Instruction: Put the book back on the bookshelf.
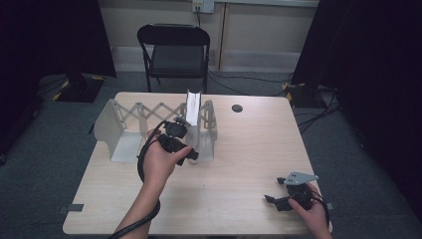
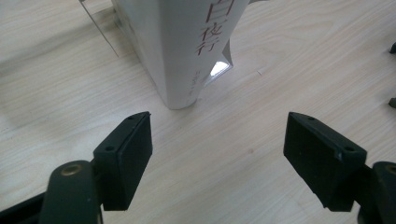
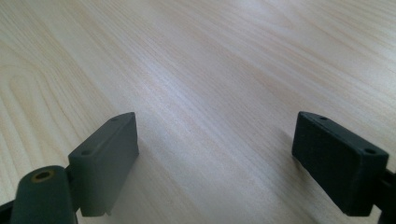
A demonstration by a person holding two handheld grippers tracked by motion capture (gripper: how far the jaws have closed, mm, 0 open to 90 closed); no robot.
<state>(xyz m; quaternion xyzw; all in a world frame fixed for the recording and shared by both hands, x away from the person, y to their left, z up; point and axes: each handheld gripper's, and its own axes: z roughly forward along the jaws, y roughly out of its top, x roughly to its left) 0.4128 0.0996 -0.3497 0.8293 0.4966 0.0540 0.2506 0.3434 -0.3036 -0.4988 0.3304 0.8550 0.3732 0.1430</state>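
Note:
A white book [image 1: 193, 117] stands upright at the right end of a grey expandable rack [image 1: 119, 130] on the table. In the left gripper view its spine [image 2: 180, 51] with red characters rises just beyond the jaws. My left gripper [image 1: 186, 149] is right in front of the book, and in its own view the left gripper [image 2: 217, 156] stands open, its jaws wide apart with only table wood between them. My right gripper [image 1: 273, 199] rests near the table's front right corner. Its own view shows the right gripper [image 3: 215, 163] open over bare wood.
A black folding chair [image 1: 174, 50] stands behind the table. A dark round cable port [image 1: 237, 108] sits in the tabletop at the back right. Cables run on the floor at the right. The wooden table [image 1: 239, 164] has free room in its middle and right.

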